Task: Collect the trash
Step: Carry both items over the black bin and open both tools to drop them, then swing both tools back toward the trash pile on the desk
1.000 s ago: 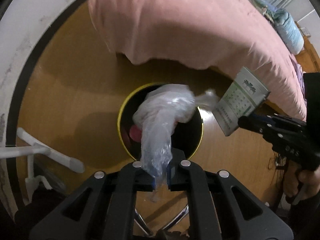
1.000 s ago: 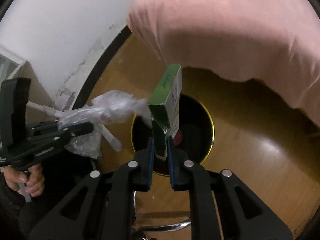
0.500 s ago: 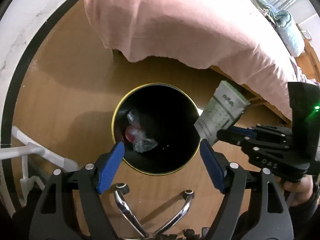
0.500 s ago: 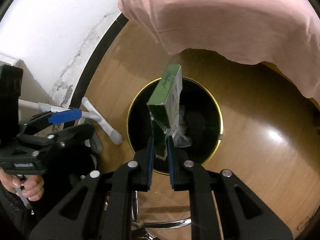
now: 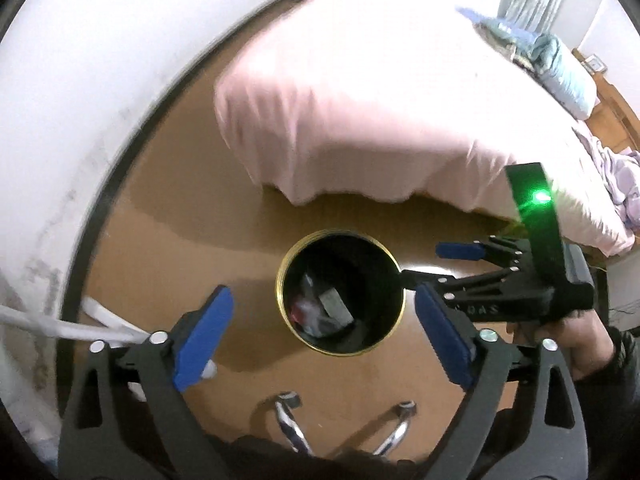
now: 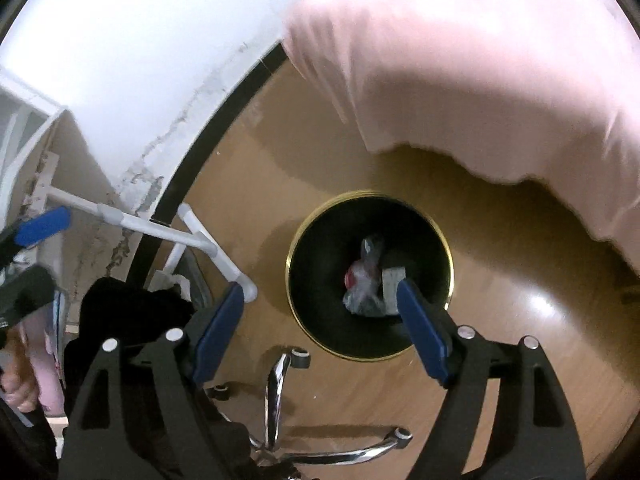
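A black bin with a gold rim (image 5: 340, 233) (image 6: 372, 193) stands on the wooden floor below both grippers. Inside it lie a crumpled clear plastic bag (image 5: 308, 314) (image 6: 362, 280) and a green-and-white carton (image 5: 336, 306) (image 6: 392, 278). My left gripper (image 5: 322, 292) hangs above the bin, its jaws opening wide with nothing between them. It also shows at the left edge of the right wrist view as the left gripper (image 6: 36, 252). My right gripper (image 6: 319, 286) is over the bin too, jaws opening and empty. In the left wrist view the right gripper (image 5: 436, 264) reaches in from the right.
A pink bedspread (image 5: 360, 112) (image 6: 480, 80) hangs over the floor behind the bin. A chair's chrome legs (image 6: 280, 380) spread just in front of the bin. White tubes of a rack (image 6: 192, 240) and a white wall with a black skirting lie to the left.
The left gripper let the plastic bag fall into the bin, then the right gripper released the carton into it. Both grippers went from shut to wide open and rose away from the bin.
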{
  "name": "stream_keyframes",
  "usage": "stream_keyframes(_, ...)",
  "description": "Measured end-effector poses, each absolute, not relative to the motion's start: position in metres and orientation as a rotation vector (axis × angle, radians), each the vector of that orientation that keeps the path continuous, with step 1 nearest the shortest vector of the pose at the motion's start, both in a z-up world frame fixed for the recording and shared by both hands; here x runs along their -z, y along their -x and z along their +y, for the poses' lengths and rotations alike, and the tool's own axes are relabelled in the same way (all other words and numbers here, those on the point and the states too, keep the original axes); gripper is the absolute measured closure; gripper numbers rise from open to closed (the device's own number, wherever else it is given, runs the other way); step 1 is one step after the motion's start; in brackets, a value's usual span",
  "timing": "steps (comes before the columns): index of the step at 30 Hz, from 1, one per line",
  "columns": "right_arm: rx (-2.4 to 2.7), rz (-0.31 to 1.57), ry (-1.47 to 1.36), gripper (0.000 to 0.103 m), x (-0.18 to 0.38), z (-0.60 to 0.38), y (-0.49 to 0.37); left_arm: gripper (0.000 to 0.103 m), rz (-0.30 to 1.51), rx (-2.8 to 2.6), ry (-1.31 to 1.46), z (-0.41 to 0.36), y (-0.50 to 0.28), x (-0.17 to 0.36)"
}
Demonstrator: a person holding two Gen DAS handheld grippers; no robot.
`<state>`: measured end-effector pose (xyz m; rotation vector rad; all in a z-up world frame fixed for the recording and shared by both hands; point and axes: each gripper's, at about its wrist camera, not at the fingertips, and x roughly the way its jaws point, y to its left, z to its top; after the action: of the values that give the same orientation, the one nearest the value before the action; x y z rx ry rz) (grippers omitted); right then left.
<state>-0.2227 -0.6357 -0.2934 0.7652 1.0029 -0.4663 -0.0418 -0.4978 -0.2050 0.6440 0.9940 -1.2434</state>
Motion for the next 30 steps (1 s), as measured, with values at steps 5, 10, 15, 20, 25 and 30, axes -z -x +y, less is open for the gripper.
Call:
stream_keyframes(5, 0.421, 0.902, -0.585, 0.021, 0.208, -0.604, 0.189, 0.008, 0.781, 1.135, -0.581, -0.414, 0.023, 0.112)
stream_keyframes(10, 0.243, 0.797, -0.418, 0.017, 0.129, -0.532, 0.124, 0.007, 0.689, 0.886, -0.452, -0.284, -0.026, 0.047)
stream_keyframes(15, -0.039, 0.790, -0.322, 0.016, 0.093, -0.428, 0.040, 0.007, 0.724, 0.581, -0.302, -0.142, -0.077, 0.027)
stream_keyframes(20, -0.269, 0.829, -0.234, 0.016, 0.080, -0.322, -0.031, 0.007, 0.789, 0.330, -0.150, -0.017, -0.099, 0.045)
stream_keyframes(25, -0.418, 0.862, -0.075, 0.017, 0.086, -0.219, -0.073, 0.007, 0.869, 0.219, -0.046, 0.055, -0.102, 0.079)
stream_keyframes(30, -0.473, 0.882, 0.023, 0.017, 0.099, -0.163, -0.090, 0.007, 0.886, 0.213, -0.039, 0.061, -0.103, 0.090)
